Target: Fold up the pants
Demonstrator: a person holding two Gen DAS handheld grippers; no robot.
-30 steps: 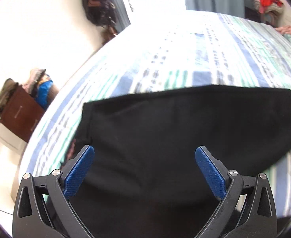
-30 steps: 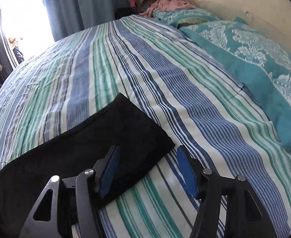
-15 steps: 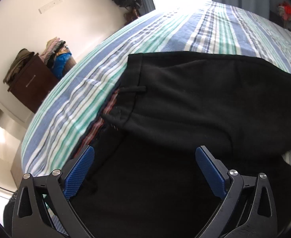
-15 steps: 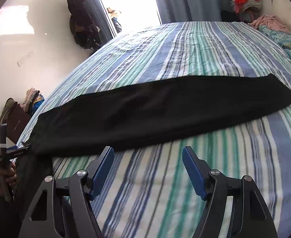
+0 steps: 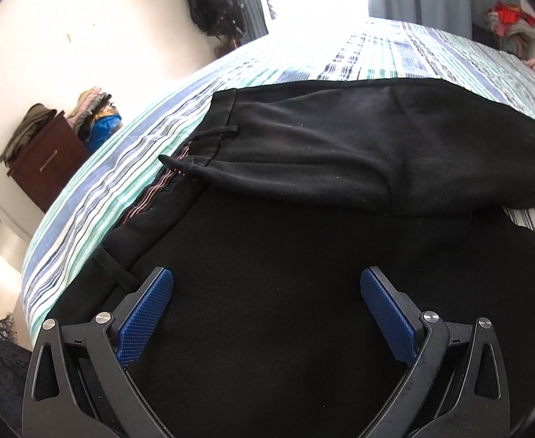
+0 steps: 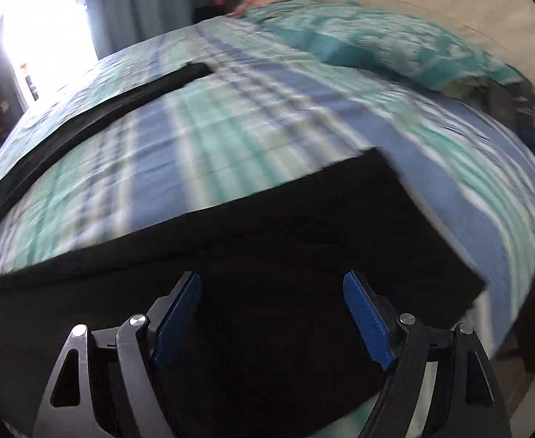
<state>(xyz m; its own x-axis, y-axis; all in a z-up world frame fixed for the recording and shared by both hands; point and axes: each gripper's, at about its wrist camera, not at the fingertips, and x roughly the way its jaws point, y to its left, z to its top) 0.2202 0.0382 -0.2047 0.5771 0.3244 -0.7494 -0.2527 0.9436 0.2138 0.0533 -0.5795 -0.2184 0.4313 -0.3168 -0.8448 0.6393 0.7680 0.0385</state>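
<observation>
Left gripper [image 5: 266, 310] wide open over black pants [image 5: 304, 153], waistband edge ahead-left, right gripper [image 6: 272, 314] opening, nothing between, pant hem edge ahead-right, bare striped bedsheet [image 6: 201, 138] beyond

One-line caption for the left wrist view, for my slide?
Open left gripper above the waistband end of black pants on a striped bed.

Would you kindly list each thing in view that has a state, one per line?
black pants: spread flat on the bed, waistband end partly turned over, not gripped.
left gripper: open, over the pants.
right gripper: jaws opening, nothing pinched, over a pant leg end.
striped bedsheet: smooth.
curtain: drawn beside the bright opening.
</observation>
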